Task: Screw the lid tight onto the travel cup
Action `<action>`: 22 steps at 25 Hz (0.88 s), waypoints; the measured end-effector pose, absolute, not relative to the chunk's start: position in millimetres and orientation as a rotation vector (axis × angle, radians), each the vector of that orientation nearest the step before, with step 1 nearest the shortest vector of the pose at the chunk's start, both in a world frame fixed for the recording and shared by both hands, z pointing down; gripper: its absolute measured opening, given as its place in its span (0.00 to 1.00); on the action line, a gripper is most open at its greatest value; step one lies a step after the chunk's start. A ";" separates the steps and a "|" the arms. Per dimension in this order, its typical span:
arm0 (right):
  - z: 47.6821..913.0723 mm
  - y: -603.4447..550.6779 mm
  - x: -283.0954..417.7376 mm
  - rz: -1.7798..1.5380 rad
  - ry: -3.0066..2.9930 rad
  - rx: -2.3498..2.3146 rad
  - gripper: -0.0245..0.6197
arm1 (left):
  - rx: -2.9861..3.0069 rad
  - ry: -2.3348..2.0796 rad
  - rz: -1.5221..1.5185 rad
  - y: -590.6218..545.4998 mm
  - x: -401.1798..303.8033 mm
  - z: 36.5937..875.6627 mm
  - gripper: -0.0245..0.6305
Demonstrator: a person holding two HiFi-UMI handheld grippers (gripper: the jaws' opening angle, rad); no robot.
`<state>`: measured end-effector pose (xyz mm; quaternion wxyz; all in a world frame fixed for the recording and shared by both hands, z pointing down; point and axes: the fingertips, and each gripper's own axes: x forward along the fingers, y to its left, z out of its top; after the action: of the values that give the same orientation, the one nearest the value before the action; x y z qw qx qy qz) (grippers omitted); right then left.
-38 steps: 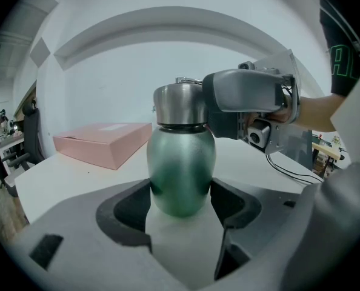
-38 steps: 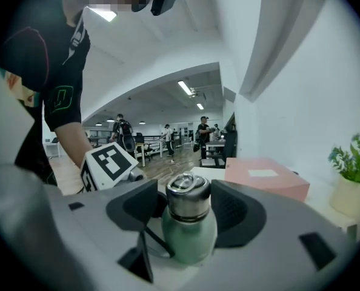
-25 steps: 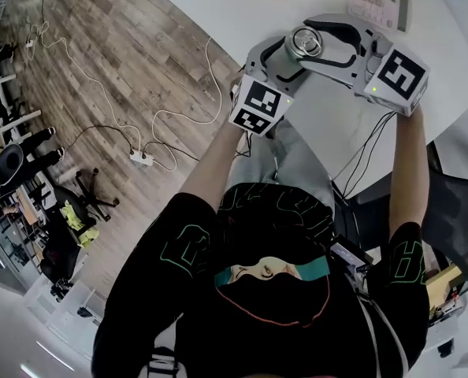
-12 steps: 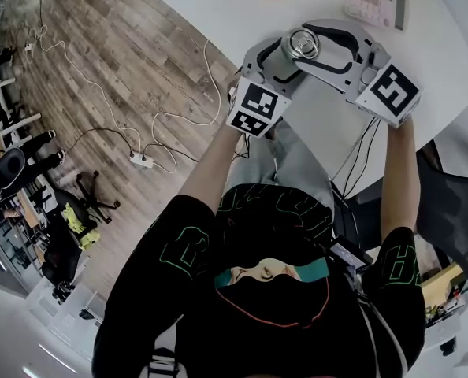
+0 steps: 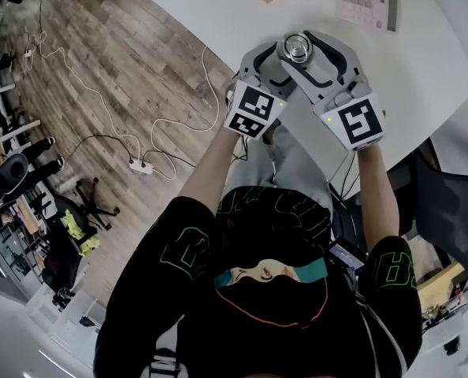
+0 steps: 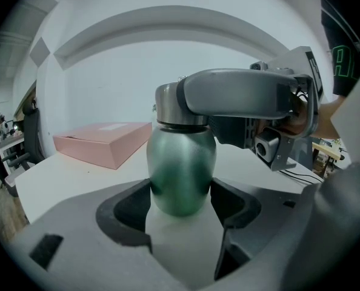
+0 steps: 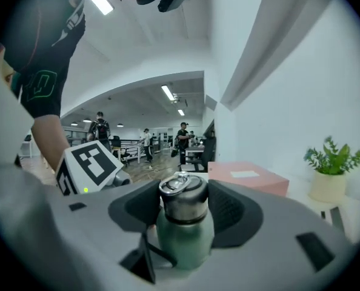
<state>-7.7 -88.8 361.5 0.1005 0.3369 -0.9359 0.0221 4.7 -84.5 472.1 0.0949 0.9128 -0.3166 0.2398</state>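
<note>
At the top centre of the head view, above the white desk [image 5: 423,61], the green, round-bodied metal travel cup [image 6: 181,162] is held upright between the two grippers. The left gripper [image 6: 181,202] has its black-padded jaws closed on the lower part of the cup's body, at the middle of the left gripper view. The right gripper [image 7: 183,210] reaches in from the other side, and its jaws are clamped round the brushed-steel screw lid [image 7: 181,193] with the small loop on top. The cup looks rigid and fairly light if empty. Its smooth, curved wall is likely slippery, so the body probably needs a firm hold at its widest part, while the straight-sided lid gives the better surface to turn. A flat pink cardboard box [image 6: 101,141] lies on the desk at the left of the left gripper view.
</note>
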 end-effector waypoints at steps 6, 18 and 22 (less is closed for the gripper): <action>359.5 -90.8 -3.8 0.114 -2.700 1.328 0.42 | 2.703 -0.938 0.716 -83.1 5.4 472.5 0.53; 360.7 -89.3 -3.6 0.262 -2.774 1.129 0.45 | 2.695 -0.933 0.712 -83.5 5.3 473.9 0.53; 363.0 -81.5 -4.1 0.216 -2.766 0.921 0.48 | 2.688 -0.931 0.711 -81.8 5.4 476.2 0.53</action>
<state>-4.1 -81.5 363.0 0.1087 0.3133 -0.9406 0.0734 5.4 -81.8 476.2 0.1046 0.9116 -0.3159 0.2412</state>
